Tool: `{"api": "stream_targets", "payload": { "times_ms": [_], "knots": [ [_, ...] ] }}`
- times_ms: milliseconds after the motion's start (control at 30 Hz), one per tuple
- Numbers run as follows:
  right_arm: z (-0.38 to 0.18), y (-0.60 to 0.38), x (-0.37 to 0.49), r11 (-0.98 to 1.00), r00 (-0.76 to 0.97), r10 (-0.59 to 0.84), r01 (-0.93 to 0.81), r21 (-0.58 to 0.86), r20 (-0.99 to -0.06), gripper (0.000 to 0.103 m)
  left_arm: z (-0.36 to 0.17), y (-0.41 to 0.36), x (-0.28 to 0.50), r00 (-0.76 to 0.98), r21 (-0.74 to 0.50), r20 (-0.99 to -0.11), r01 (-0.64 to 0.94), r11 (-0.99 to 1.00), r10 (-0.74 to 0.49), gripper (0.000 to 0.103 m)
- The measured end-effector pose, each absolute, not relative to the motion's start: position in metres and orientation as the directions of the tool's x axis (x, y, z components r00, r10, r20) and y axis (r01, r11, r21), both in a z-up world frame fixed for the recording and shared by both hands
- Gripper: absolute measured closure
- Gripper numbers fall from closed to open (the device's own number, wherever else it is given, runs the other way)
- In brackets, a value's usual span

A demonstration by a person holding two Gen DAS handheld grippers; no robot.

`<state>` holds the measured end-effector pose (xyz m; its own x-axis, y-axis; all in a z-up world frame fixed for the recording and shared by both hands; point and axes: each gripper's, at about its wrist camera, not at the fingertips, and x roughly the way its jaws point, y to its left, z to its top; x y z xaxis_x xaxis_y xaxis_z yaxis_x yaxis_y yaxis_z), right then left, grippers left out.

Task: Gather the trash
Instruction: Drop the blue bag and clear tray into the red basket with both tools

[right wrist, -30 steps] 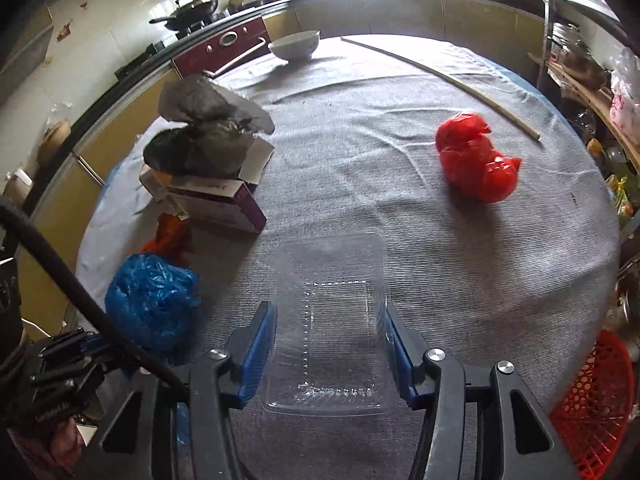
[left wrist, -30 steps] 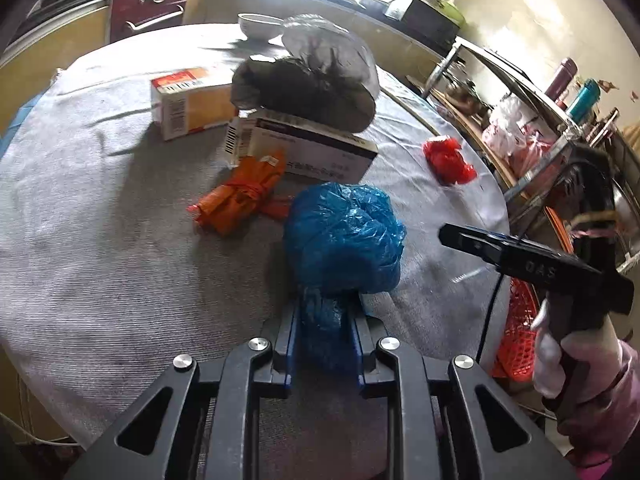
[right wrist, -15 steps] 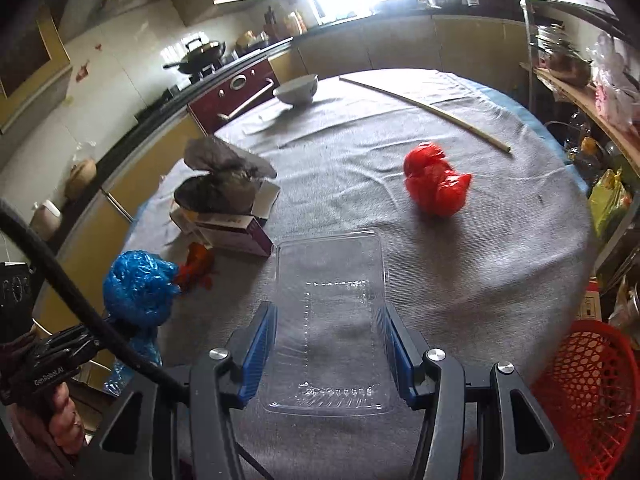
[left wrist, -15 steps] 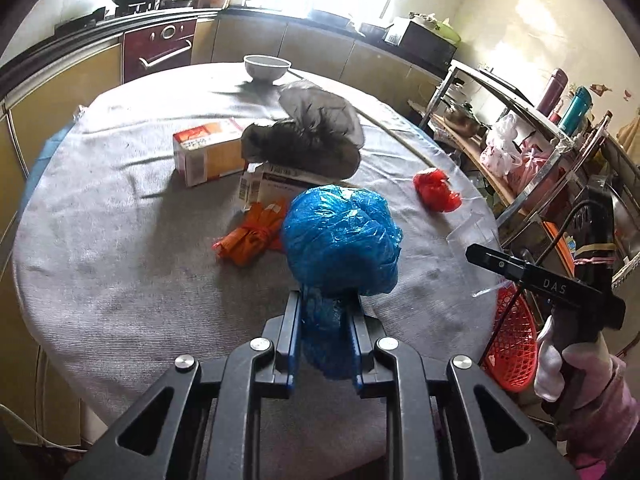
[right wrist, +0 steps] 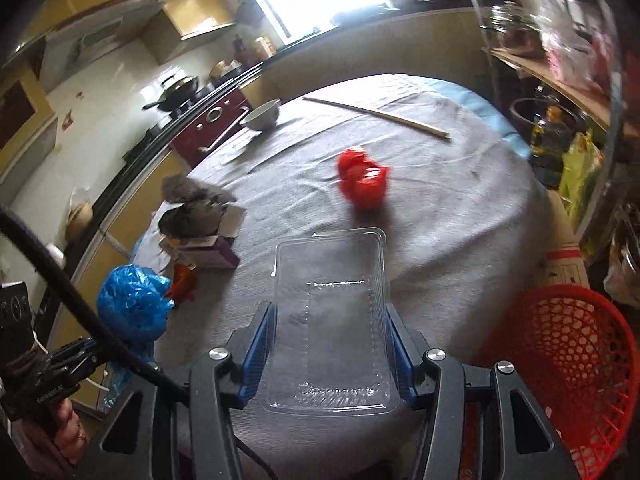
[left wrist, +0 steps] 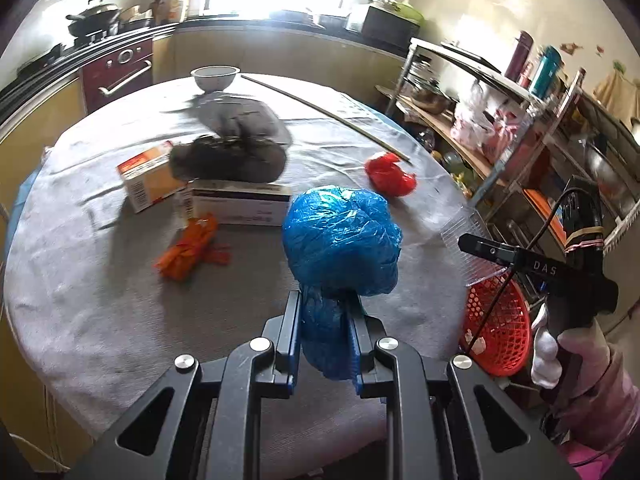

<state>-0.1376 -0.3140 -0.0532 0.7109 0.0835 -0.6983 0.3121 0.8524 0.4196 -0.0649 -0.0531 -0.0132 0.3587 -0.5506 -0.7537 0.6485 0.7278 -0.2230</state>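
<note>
right now, both my claws are loaded.
left claw (left wrist: 325, 320): clamped on crumpled blue plastic bag (left wrist: 342, 240), held above grey-cloth round table (left wrist: 100, 304)
right claw (right wrist: 329, 344): gripping clear plastic clamshell tray (right wrist: 330, 320) by its sides
red mesh basket (right wrist: 560, 364): beside table edge, w/ tray near it

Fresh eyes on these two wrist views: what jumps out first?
The crumpled blue plastic bag, pinched in the left gripper above the grey-clothed round table. Next, the clear plastic tray clamped between the right gripper's blue fingers, with the red mesh basket just beyond the table edge.
</note>
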Motion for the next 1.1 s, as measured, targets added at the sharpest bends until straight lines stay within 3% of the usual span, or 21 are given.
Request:
{"api": "stream_targets", "payload": {
  "times_ms": [533,1100],
  "knots": [
    [-0.077,-0.397,-0.204,0.71,0.706,-0.014,0.506,0.49,-0.709,0.047,-0.019,-0.144,-0.091,0.248,-0.17,-0.79,0.79,0.589,-0.561,0.082],
    [-0.099,-0.467,-0.274,0.518,0.737,-0.063,0.601,0.609,-0.673,0.046,-0.031,-0.264,-0.133,0.085,-0.159,-0.83,0.911,0.38,-0.552,0.082]
  ]
}}
